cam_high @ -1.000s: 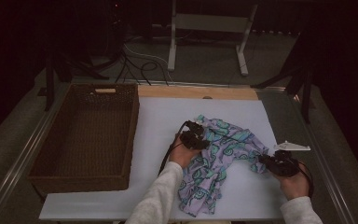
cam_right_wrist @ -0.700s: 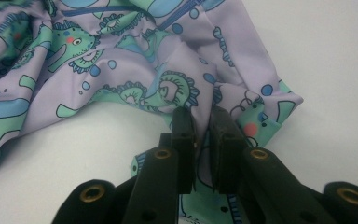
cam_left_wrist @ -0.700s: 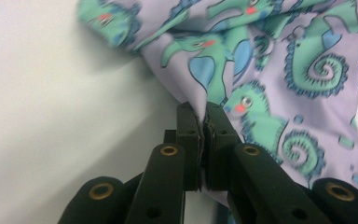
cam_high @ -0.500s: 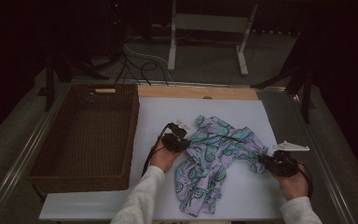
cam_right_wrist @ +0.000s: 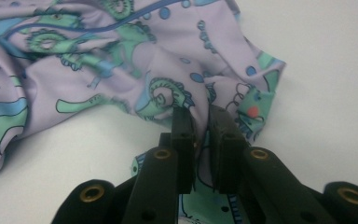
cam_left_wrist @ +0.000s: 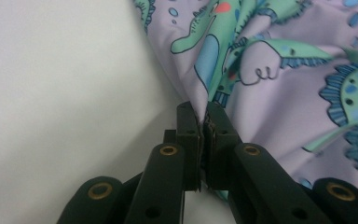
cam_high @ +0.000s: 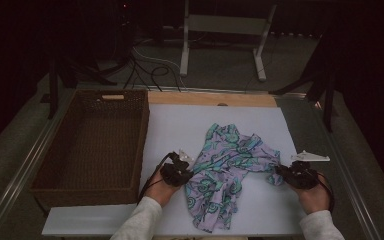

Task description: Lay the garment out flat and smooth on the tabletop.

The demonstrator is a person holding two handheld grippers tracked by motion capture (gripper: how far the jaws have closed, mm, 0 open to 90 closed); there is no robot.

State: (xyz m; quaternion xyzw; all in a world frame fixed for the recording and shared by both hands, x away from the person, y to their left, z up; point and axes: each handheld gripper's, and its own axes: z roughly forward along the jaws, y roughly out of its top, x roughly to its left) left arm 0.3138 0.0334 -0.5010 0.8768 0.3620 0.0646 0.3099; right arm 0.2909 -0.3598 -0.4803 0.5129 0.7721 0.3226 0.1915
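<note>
A lilac cloth (cam_high: 230, 170) printed with green and blue dinosaurs lies crumpled on the white table (cam_high: 180, 120), stretched between both grippers. My left gripper (cam_high: 186, 172) is at the cloth's left edge. In the left gripper view its jaws (cam_left_wrist: 204, 114) are shut on a fold of the cloth (cam_left_wrist: 284, 70). My right gripper (cam_high: 276, 175) is at the cloth's right corner. In the right gripper view it (cam_right_wrist: 200, 116) is shut on a bunched edge of the cloth (cam_right_wrist: 121, 60). A hand holds each gripper near the table's front edge.
A deep brown wicker basket (cam_high: 142, 140) stands along the table's left side, with nothing in it. A wooden strip (cam_high: 210, 98) runs along the table's far edge. Beyond it, cables and a metal stand (cam_high: 220, 25) are on the floor.
My left gripper has moved left and toward the front edge, pulling the cloth's left edge with it and stretching the cloth wider. The right gripper has stayed in place.
</note>
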